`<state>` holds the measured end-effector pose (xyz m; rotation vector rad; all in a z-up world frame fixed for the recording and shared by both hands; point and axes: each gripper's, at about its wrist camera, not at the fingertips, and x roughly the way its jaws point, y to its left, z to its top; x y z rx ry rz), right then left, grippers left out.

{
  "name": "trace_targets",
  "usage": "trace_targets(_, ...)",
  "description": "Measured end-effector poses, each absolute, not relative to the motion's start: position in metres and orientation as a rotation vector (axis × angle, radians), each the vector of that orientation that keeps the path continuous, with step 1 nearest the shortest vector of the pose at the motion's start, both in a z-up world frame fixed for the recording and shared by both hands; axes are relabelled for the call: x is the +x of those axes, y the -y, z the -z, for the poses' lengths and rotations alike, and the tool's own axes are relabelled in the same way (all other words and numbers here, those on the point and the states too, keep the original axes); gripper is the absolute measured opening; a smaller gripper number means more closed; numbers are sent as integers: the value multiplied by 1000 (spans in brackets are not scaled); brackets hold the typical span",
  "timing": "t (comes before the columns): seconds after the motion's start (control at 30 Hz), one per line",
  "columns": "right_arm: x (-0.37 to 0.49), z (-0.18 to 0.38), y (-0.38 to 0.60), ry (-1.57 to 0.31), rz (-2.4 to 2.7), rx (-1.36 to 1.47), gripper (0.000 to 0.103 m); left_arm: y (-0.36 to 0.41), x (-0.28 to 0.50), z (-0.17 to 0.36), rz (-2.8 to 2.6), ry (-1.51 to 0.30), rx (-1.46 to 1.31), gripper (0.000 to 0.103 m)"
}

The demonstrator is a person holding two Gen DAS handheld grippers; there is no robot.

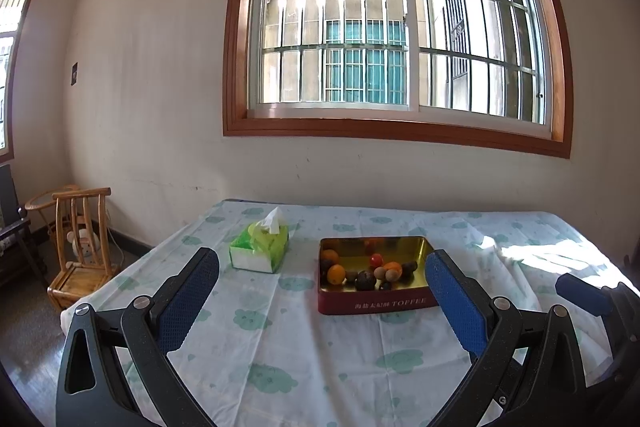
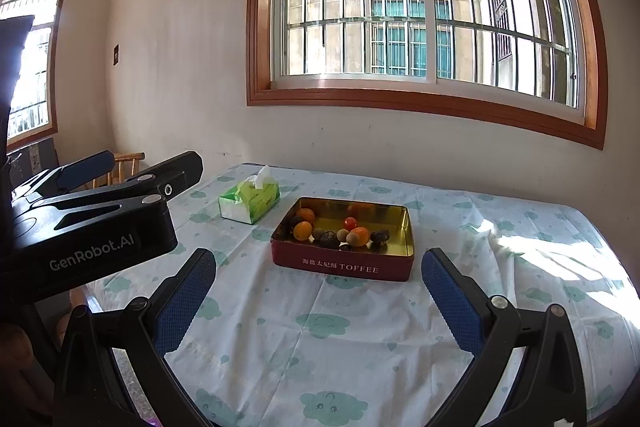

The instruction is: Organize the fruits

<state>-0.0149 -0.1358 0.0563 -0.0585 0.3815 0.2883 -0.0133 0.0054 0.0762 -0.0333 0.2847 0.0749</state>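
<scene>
Left wrist view: the left gripper hangs over the near edge of the table, fingers spread wide with nothing between them. The tin, red-walled and gold inside, stands ahead of the gripper near the middle of the table, just in front of the right finger's tip and apart from it. The fruits lie inside the tin, bunched toward its near wall: oranges at the left, a small red one in the middle, dark and brown ones along the front. A tissue box sits left of the tin, toward the far-left corner. The right gripper shows at the right edge, only in part.

Right wrist view: the right gripper also hovers at the near edge, fingers wide apart and empty. The tin stands ahead, between the two fingertips' lines, clear of both. The fruits fill its near half. The tissue box is beyond and left of the tin. The left gripper reaches in from the left above the table's left edge, fingers parted.
</scene>
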Motion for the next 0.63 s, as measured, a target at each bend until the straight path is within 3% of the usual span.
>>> trace_targets(0.63, 16, -31, 153, -477, -274, -24, 103, -3, 11, -59, -112, -333, 4, 102)
